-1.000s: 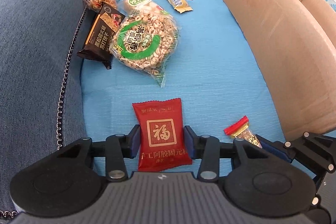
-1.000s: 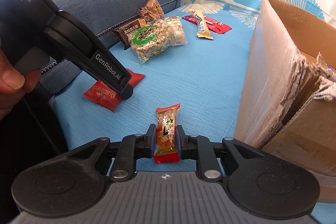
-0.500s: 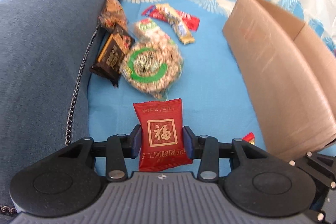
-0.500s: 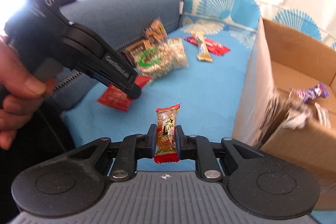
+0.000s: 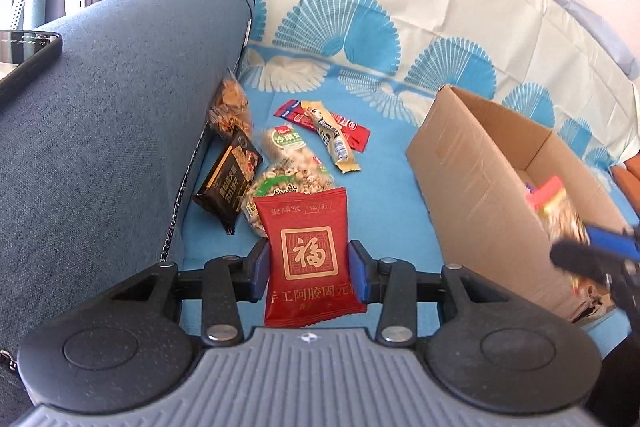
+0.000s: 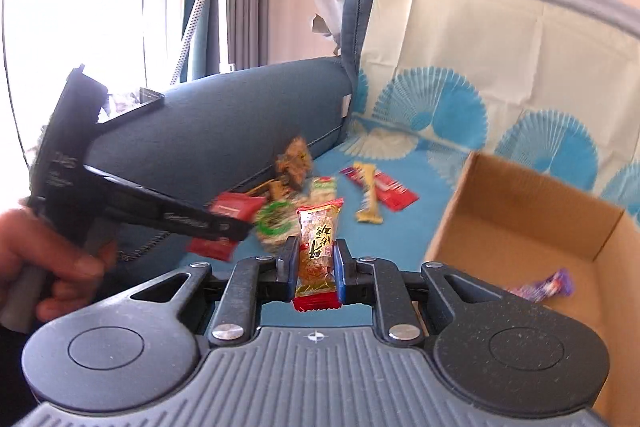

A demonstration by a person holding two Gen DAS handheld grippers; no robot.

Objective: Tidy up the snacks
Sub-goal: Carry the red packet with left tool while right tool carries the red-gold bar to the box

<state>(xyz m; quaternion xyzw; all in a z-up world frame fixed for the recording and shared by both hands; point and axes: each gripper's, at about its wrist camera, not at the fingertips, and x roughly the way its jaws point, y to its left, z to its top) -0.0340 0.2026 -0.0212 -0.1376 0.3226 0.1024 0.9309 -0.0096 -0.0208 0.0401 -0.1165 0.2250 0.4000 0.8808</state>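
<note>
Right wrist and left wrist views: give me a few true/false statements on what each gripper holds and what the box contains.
1. The left gripper is shut on a red packet. True.
2. The right gripper is open and holds nothing. False: it is shut on a small snack bar.
3. The cardboard box holds nothing. False: a purple wrapper lies inside.
4. Several snacks lie on the blue cloth beside the box. True.

A red packet (image 5: 310, 253) bears a gold character; the sofa (image 5: 100, 131) is denim blue; the cloth (image 5: 360, 39) shows blue fans on cream; the box (image 5: 476, 183) is plain brown.
</note>
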